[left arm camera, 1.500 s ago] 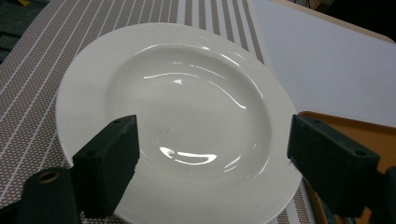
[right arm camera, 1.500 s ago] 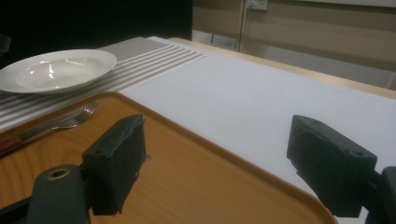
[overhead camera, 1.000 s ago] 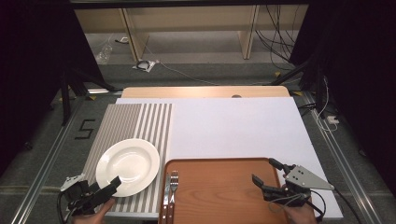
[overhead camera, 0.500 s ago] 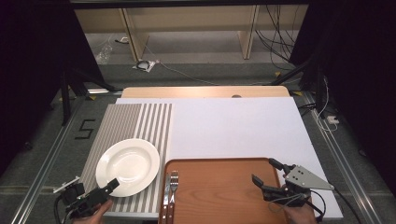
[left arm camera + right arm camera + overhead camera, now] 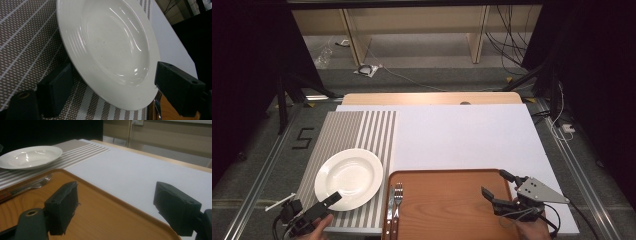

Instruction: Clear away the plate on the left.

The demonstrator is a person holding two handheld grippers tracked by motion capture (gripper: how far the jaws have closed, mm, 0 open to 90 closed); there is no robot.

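1. High view first: I see the white plate (image 5: pixel 349 178) lying flat on the striped placemat (image 5: pixel 347 135), at the near left of the table, just beside the wooden tray (image 5: pixel 447 200).
2. My left gripper (image 5: pixel 329 201) sits at the plate's near rim, coming in from the bottom left corner.
3. From the left gripper view, its jaws stand wide apart with the plate's near edge (image 5: pixel 110 50) between them; one jaw is down on the placemat (image 5: pixel 22 50) beside the rim, the other over by the tray side. Neither pad presses on the plate, so it has hold of nothing.
4. My right gripper (image 5: pixel 498 185) hovers over the right end of the tray, well apart from the plate.
5. From the right gripper view, its jaws are spread wide and empty, with bare tray wood (image 5: pixel 87 215) beneath them and the white table cover (image 5: pixel 140 172) beyond.
6. A fork (image 5: pixel 398 195) and a knife (image 5: pixel 390 200) lie side by side at the tray's left end, near the plate.
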